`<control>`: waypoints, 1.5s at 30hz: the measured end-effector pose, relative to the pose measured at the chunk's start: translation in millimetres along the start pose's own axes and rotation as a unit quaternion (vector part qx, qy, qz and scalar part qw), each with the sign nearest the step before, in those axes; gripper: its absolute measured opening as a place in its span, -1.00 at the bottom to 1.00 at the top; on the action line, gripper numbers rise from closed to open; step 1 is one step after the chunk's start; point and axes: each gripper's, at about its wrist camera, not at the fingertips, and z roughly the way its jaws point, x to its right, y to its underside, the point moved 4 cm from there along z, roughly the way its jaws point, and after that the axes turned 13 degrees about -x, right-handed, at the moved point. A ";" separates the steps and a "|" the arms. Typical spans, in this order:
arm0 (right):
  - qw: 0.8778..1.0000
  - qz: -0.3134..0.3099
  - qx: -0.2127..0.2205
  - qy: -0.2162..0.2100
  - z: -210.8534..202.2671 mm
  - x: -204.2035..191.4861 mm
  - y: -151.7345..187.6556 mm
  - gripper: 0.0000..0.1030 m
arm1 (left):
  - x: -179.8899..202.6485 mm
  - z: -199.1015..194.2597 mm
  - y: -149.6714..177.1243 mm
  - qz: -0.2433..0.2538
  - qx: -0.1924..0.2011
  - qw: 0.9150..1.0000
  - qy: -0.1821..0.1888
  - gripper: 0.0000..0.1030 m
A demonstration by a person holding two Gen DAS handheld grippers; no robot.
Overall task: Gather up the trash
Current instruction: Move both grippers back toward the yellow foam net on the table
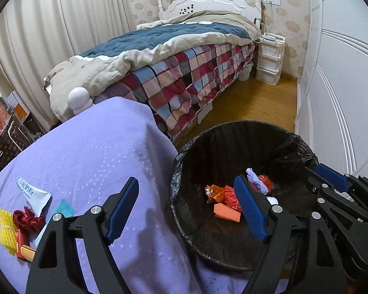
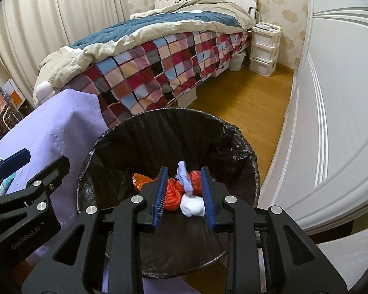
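On the black plastic body of the left gripper (image 2: 12, 169), the white print "GenRobot.AI" can be read. The torn white paper packet (image 1: 33, 191) on the lilac cloth carries blue Chinese characters, too small to read surely.

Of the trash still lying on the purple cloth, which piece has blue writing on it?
The white wrapper, farthest back in the pile; the others show no blue writing.
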 end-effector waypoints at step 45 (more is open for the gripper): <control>0.973 -0.218 -0.033 -0.073 -30.9 -236.1 72.6 0.01 | -241.9 -53.9 167.4 -0.228 -0.028 0.970 -0.078 0.50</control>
